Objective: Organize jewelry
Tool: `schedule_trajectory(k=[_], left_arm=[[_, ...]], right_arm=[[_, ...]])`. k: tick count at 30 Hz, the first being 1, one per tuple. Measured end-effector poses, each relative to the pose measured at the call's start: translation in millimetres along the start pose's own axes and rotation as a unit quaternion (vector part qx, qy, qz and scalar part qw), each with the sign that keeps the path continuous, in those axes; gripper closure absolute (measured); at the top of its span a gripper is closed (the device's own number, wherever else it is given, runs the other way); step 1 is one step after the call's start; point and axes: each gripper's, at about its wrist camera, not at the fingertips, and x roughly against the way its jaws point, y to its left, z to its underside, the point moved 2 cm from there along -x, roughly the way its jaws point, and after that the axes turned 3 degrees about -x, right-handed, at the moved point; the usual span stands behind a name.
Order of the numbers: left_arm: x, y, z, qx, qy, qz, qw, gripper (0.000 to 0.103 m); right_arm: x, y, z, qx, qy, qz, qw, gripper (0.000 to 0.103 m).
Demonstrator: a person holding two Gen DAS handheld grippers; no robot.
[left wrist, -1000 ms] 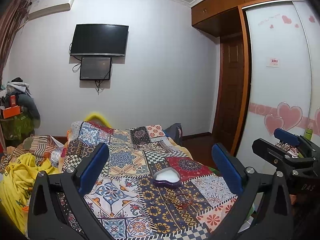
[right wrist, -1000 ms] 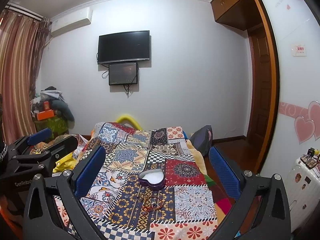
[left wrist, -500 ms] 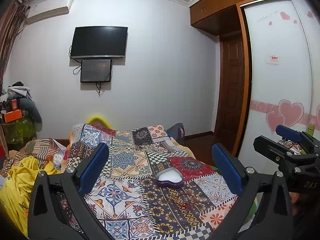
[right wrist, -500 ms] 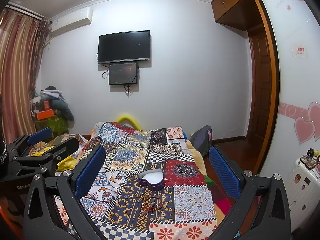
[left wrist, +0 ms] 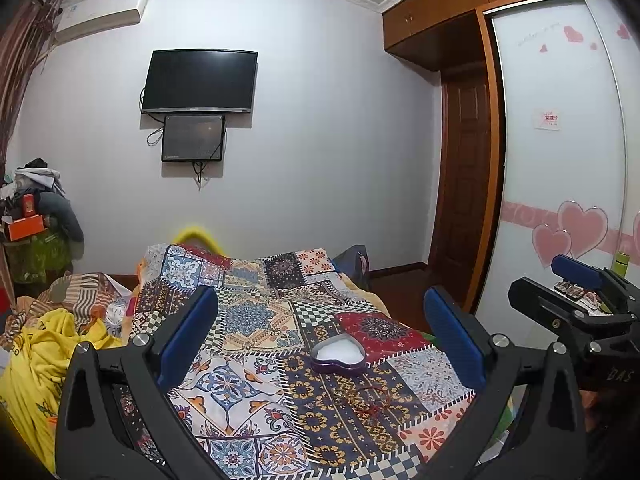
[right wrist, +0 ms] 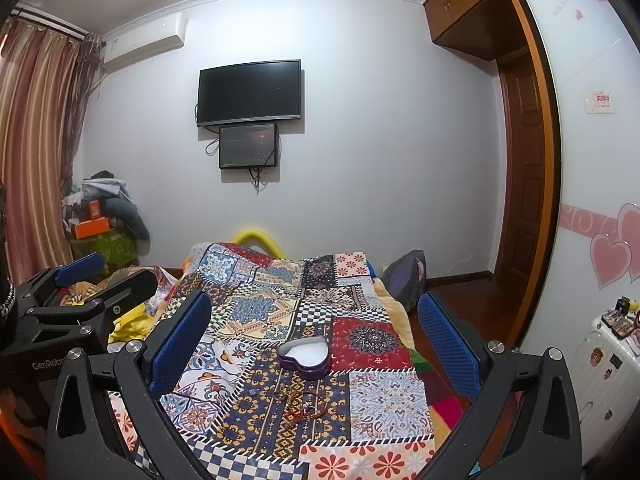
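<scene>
I'm at the very start here, both tools raised over the near end of the bed, nothing picked up yet. My left gripper hangs with its blue pads spread wide and empty, and my right gripper is the same, splayed apart with nothing between the pads. Ahead of me on the patchwork quilt sits the open heart-shaped box, purple-walled, pale inside, and just nearer than it lies the tangle of jewelry: thin red loops and something glinting among them. From the left view the same heap lies near and a touch right of the box. As I read it, the job is to get those pieces into the box, so the next move calls for one gripper to drop low to the quilt and close on a single strand; the right one looks better lined up. That will be fiddly: thin cord on soft, busy fabric. Hard to say how many pieces there are, or whether they're knotted together, since the pattern swallows them. I can't see a lid anywhere, nor the box floor clearly. The near edge of the bed is cut off behind my own gripper frames.
</scene>
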Motion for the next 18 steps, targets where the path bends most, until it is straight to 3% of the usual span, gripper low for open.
schedule_trajectory(k=[18], left_arm=[[-21.5, 2.7, 6.4, -0.001, 0.017, 0.003, 0.9999, 0.0]], right_arm=[[-20.4, -6.3, 5.8, -0.001, 0.016, 0.007, 1.0, 0.0]])
